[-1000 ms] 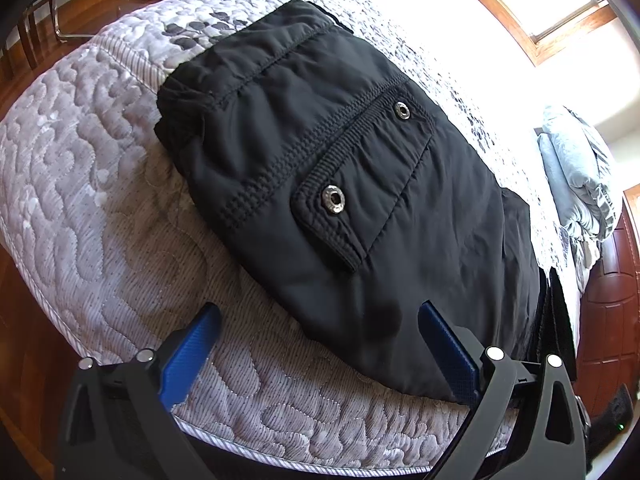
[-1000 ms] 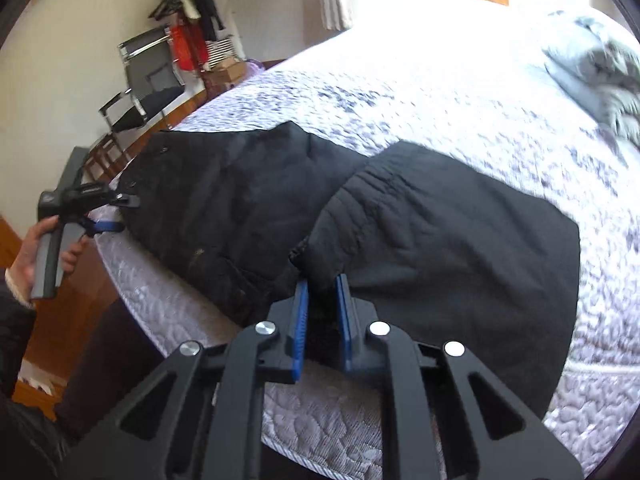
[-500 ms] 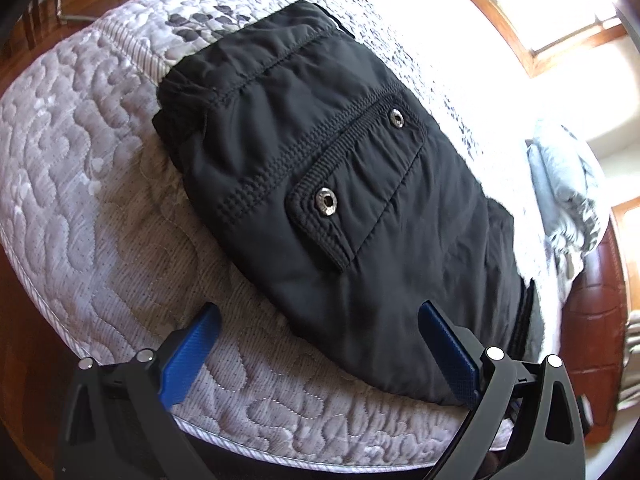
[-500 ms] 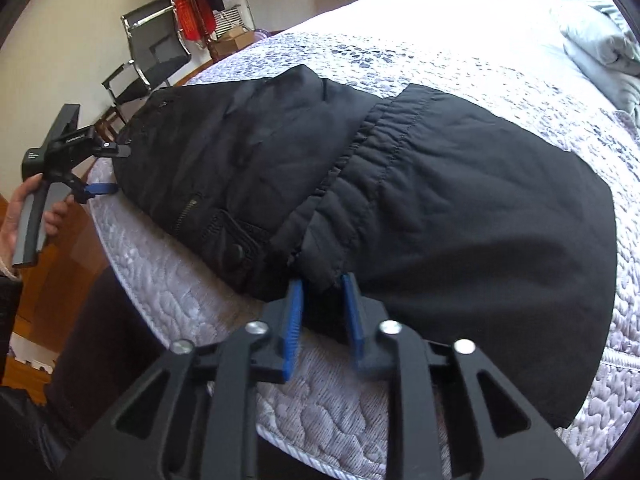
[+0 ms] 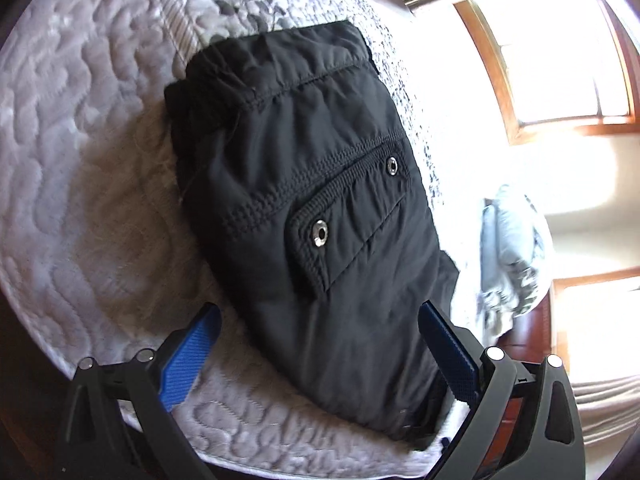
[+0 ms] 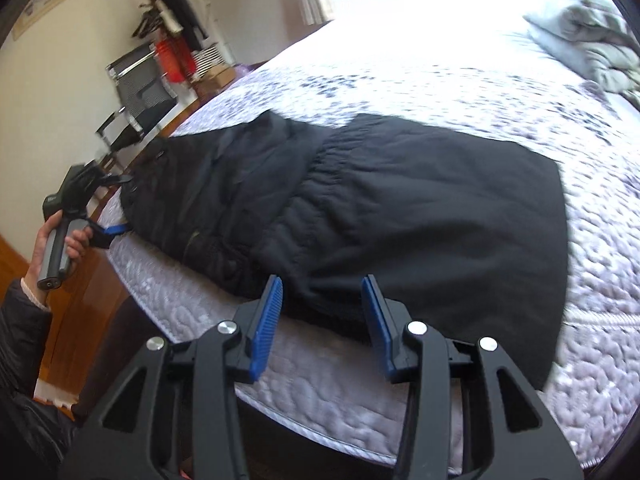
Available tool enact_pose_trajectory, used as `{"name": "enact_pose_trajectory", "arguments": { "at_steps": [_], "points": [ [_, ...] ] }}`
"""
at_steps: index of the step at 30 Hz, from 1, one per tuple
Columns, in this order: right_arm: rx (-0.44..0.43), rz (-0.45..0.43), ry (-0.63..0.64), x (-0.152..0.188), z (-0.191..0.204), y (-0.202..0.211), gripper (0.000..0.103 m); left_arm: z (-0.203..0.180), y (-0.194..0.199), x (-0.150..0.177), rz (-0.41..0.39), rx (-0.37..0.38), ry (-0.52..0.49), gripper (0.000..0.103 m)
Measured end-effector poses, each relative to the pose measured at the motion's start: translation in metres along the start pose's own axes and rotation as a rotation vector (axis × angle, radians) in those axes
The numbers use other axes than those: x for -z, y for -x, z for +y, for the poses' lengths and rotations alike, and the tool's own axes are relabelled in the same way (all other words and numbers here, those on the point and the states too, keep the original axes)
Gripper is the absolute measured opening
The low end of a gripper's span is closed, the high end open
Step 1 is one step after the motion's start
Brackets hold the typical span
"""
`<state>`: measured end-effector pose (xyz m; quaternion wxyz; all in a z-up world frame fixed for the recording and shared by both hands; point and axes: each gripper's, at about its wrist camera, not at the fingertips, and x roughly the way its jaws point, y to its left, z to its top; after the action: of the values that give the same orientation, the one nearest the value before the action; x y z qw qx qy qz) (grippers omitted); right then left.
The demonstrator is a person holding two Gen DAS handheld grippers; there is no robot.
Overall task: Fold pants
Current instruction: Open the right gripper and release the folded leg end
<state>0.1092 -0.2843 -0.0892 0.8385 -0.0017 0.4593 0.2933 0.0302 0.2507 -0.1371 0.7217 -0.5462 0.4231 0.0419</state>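
The pants (image 6: 360, 208) are spread on the bed (image 6: 460, 80), at 12 o'clock from both grippers. The right gripper (image 6: 322, 320) fingers are held apart, unclamped, at the fabric edge. The left gripper (image 5: 320, 356) fingers are spread wide.

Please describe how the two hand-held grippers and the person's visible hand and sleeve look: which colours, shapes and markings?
Each hand-held gripper, left and right, has a matte black angular frame with triangular cut-outs, silver round bolt heads, and two flat fingers faced with ribbed blue pads. Seen from the right wrist, the left one has a dark grey handle. The person's hand is bare; the sleeve is dark and quilted, with a pale cuff. No cables show.
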Motion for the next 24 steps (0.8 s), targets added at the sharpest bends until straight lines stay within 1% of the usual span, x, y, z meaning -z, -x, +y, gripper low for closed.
{"name": "enact_pose_trajectory", "arguments": {
  "at_steps": [1, 5, 7, 12, 14, 15, 17, 20, 24],
  "points": [
    [0.016, -0.006, -0.014, 0.001, -0.007, 0.004, 0.043, 0.002, -0.001, -0.002, 0.002, 0.017, 0.013, 0.099],
    [0.061, -0.022, -0.074, 0.008, -0.031, 0.016, 0.044, 0.016, -0.005, -0.006, 0.005, 0.048, 0.065, 0.099],
    [0.081, -0.025, -0.091, 0.011, -0.039, 0.02, 0.044, 0.023, -0.007, -0.008, -0.001, 0.099, 0.092, 0.099],
    [0.099, -0.035, -0.12, 0.012, -0.05, 0.024, 0.044, 0.031, -0.011, -0.017, -0.026, 0.165, 0.146, 0.099],
    [0.1, -0.038, -0.125, 0.011, -0.051, 0.023, 0.044, 0.031, -0.012, -0.019, -0.05, 0.226, 0.151, 0.099],
    [0.099, -0.036, -0.124, 0.011, -0.051, 0.023, 0.044, 0.031, -0.013, -0.02, -0.064, 0.271, 0.148, 0.099],
    [0.1, -0.035, -0.119, 0.01, -0.048, 0.022, 0.044, 0.028, -0.019, -0.02, -0.082, 0.308, 0.138, 0.099],
    [0.097, -0.027, -0.104, 0.008, -0.043, 0.018, 0.044, 0.029, -0.026, -0.021, -0.101, 0.285, 0.136, 0.099],
    [0.102, -0.015, -0.085, 0.006, -0.037, 0.014, 0.045, 0.022, -0.028, -0.022, -0.107, 0.244, 0.1, 0.098]
  ]
}}
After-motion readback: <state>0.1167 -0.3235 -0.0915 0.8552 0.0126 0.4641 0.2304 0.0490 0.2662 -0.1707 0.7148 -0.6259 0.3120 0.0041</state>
